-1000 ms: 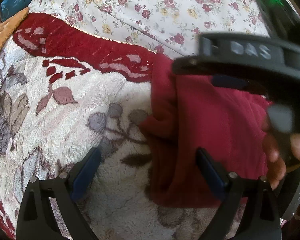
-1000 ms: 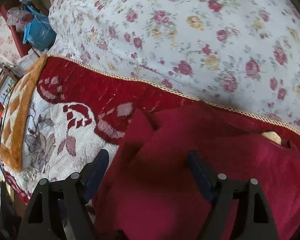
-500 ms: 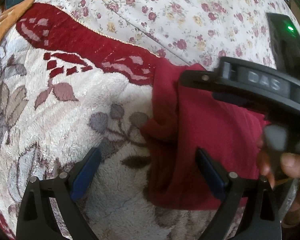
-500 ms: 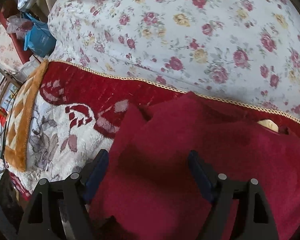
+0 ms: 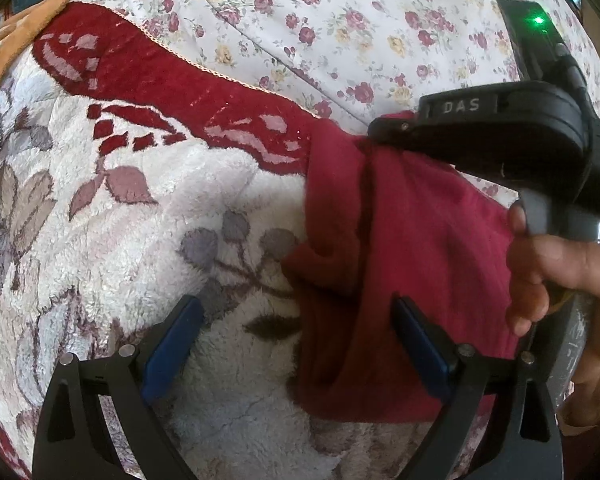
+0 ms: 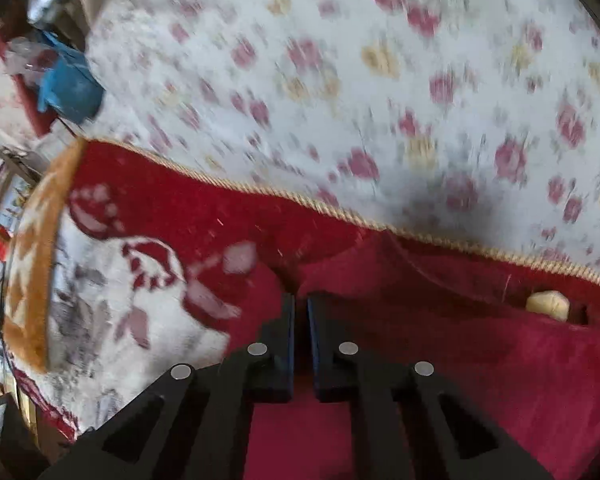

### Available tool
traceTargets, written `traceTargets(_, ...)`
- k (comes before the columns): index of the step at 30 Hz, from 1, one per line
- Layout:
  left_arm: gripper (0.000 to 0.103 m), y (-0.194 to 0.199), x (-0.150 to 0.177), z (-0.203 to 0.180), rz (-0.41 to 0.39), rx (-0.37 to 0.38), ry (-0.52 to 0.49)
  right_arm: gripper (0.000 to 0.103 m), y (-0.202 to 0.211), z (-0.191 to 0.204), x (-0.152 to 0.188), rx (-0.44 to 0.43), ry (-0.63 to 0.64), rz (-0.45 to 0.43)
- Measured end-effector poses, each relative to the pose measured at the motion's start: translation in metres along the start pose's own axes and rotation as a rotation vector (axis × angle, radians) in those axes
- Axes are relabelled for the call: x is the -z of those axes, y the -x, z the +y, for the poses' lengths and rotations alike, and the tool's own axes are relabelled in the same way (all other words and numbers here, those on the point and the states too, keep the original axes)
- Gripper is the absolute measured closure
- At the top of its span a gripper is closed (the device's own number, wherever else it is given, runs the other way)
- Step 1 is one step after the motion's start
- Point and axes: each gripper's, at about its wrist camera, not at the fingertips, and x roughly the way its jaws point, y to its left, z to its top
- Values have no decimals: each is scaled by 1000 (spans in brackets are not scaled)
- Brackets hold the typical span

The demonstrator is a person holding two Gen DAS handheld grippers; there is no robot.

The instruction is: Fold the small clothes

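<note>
on plush blanket (image 5: 220, 208), right hand-held gripper (image 6: 300, 312) clamped on red garment (image 5: 420, 240), left hand-held gripper (image 5: 296, 336) apart

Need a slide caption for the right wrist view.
Right gripper shut on the red garment at its edge, on the plush blanket.

Left gripper (image 5: 296, 344): jaws spread wide, angled downward, nothing pressed between the blue pads (image 5: 172, 344). Right gripper (image 6: 300, 308): jaws brought together, only a narrow slit between them. Right hand (image 5: 556, 276): fingers wrapped around its handle.
</note>
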Motion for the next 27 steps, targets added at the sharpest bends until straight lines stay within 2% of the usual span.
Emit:
traceTargets(3,7,1,1,0,0,-5,-8,96,-7,-7,3,-30,-37,19)
traceTargets(6,7,1,2,0,-1,-9,-8,96,-5,-10,6,-96,-62,9)
traceTargets(8,7,-1,3,-1,1,-15,-15,96,-8,-11,7,-77,-52,11)
traceTargets(10,7,-2,3,-2,0,-20,-22,86,-15,-13,6,-67,-65,39)
traceTargets(11,7,-2,3,-3,0,-20,-23,78,-15,-14,6,-66,-76,54)
traceTargets(12,7,-2,3,-3,1,-18,-23,49,-15,-13,6,-72,-82,56)
traceTargets(13,7,-2,3,-2,1,-18,-22,26,-14,-10,7,-78,-85,53)
traceTargets(14,7,-3,3,-2,1,-19,-21,21,-12,-5,7,-78,-78,49)
traceTargets(16,7,-3,3,-3,0,-24,-27,20,-16,9,8,-43,-19,68)
traceTargets(19,7,-4,4,-5,-1,-27,-28,16,-31,30,10,77,81,101)
traceTargets(21,7,-5,3,-5,-1,-28,-27,12,-40,37,12,119,125,103)
traceTargets(23,5,-6,3,-6,-2,-29,-27,15,-44,37,15,151,153,85)
traceTargets(24,4,-7,4,-7,-3,-29,-28,26,-42,32,16,161,151,77)
traceTargets(25,4,-7,4,-8,-5,-31,-30,43,-38,28,16,174,146,65)
traceTargets(26,3,-8,4,-9,-8,-31,-30,51,-33,23,15,154,135,59)
traceTargets(27,3,-9,3,-10,-11,-30,-30,69,-25,16,14,98,105,55)
